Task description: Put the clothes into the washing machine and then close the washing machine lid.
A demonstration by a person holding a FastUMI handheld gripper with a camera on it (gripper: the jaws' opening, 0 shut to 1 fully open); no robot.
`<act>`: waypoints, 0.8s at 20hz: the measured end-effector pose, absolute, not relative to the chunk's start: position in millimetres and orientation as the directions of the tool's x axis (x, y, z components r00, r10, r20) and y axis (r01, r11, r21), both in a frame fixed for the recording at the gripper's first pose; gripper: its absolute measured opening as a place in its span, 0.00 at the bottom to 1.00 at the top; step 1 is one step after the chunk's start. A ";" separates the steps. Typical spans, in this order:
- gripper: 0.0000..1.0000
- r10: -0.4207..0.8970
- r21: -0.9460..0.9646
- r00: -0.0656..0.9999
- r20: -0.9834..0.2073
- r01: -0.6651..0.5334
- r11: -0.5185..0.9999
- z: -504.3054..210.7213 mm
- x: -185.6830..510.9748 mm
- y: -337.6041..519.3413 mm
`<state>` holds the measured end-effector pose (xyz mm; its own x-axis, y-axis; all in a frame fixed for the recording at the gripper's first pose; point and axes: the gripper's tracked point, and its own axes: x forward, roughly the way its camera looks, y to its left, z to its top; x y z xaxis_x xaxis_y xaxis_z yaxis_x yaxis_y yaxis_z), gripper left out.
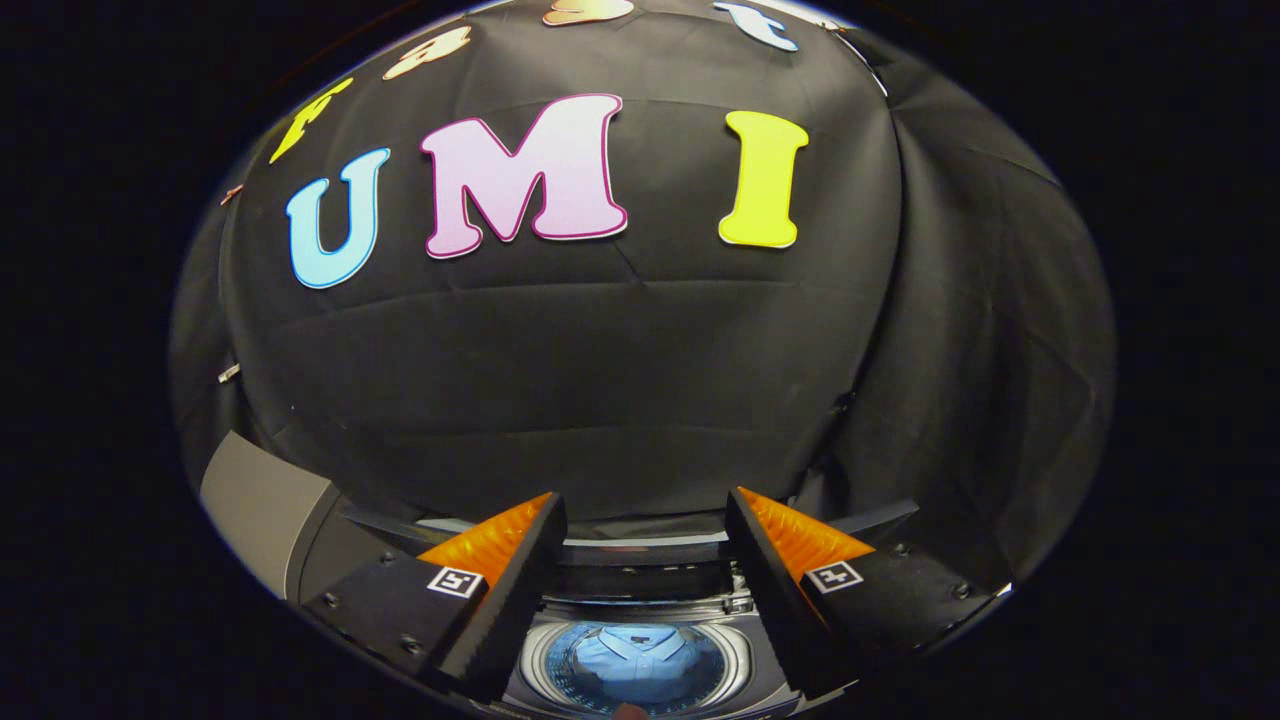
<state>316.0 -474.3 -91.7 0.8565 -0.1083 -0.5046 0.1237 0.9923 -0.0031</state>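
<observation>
Blue shirt point(636, 655) lies in washer drum point(738, 652), seemingly beneath spread tool point(640, 520).

No word, brand or number can be read on the washing machine point(640, 590) or on the blue shirt point(635, 655) lying in its drum. The gripper point(645, 520) bears a small square black-and-white coded tag point(455, 581) on each finger, and neither spells anything legible. Its jaws stand apart and empty above the drum
</observation>
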 end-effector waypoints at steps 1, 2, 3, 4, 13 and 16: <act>1.00 -0.110 -0.003 0.857 -0.503 0.126 0.992 -90.9 315.6 -474.7; 1.00 -0.110 -0.003 0.858 -0.502 0.125 0.992 -90.8 316.1 -474.7; 1.00 -0.111 -0.003 0.858 -0.501 0.127 0.992 -91.1 316.7 -474.6; 1.00 -0.113 -0.005 0.859 -0.500 0.127 0.992 -91.4 316.8 -474.4; 1.00 -0.113 -0.008 0.864 -0.491 0.126 0.992 -90.9 316.0 -474.3; 1.00 -0.114 -0.009 0.866 -0.486 0.126 0.992 -91.4 316.2 -474.5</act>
<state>316.2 -474.5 -91.4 0.8662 -0.1143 -0.4865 0.1256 0.9920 -0.0094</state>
